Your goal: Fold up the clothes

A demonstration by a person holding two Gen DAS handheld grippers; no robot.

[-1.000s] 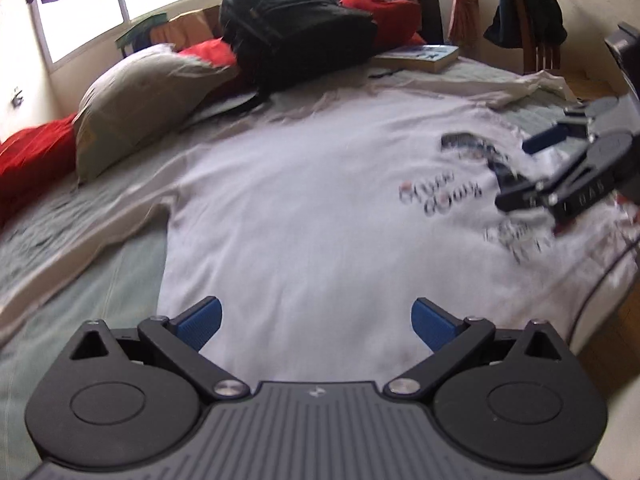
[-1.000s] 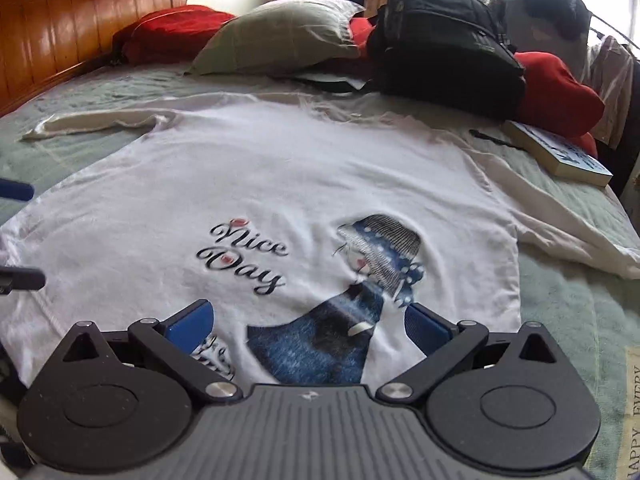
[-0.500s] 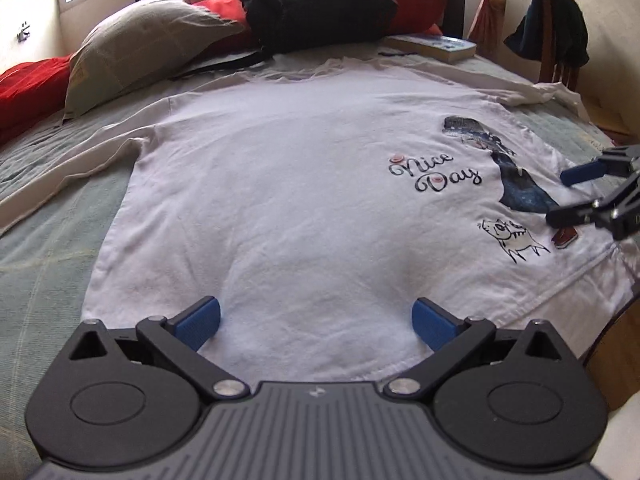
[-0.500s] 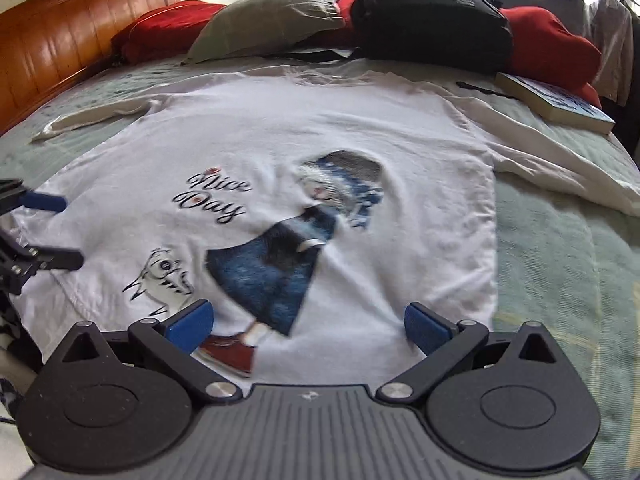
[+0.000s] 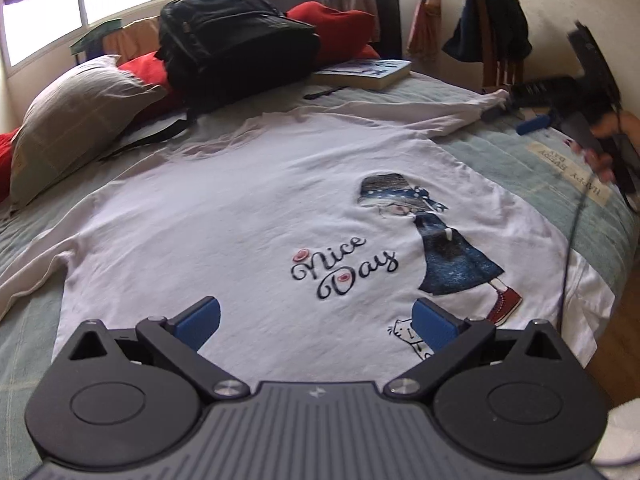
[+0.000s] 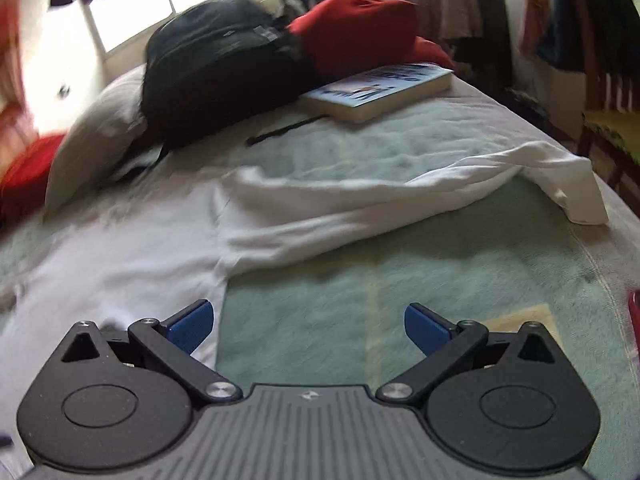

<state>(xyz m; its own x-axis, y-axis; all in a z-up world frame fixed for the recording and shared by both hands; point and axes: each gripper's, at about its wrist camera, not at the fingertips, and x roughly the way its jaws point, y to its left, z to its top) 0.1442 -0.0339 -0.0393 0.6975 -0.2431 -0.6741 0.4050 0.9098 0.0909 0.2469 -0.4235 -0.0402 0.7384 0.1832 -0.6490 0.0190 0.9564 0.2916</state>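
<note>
Right claw (image 6: 308,326) swung off the print toward the right sleeve (image 6: 400,196), spread wide, holding nothing. Left claw (image 5: 318,320) released too, low over the hem of the shirt (image 5: 248,216), flat on bed (image 6: 440,288). Sleeve fold likely next, nothing folded yet

1. A white long-sleeved shirt (image 5: 248,216) lies spread flat, print side up, across the bed (image 5: 532,168).
2. The left gripper (image 5: 316,322) hovers over the shirt's hem at the bed's near edge, its blue fingers (image 5: 200,320) wide apart with nothing between them.
3. The right gripper (image 5: 532,122) shows blurred by the sleeve end near the bed's right edge.
4. A black backpack (image 5: 236,52), a grey pillow (image 5: 76,120) and a book (image 5: 364,72) sit along the far edge.
</note>
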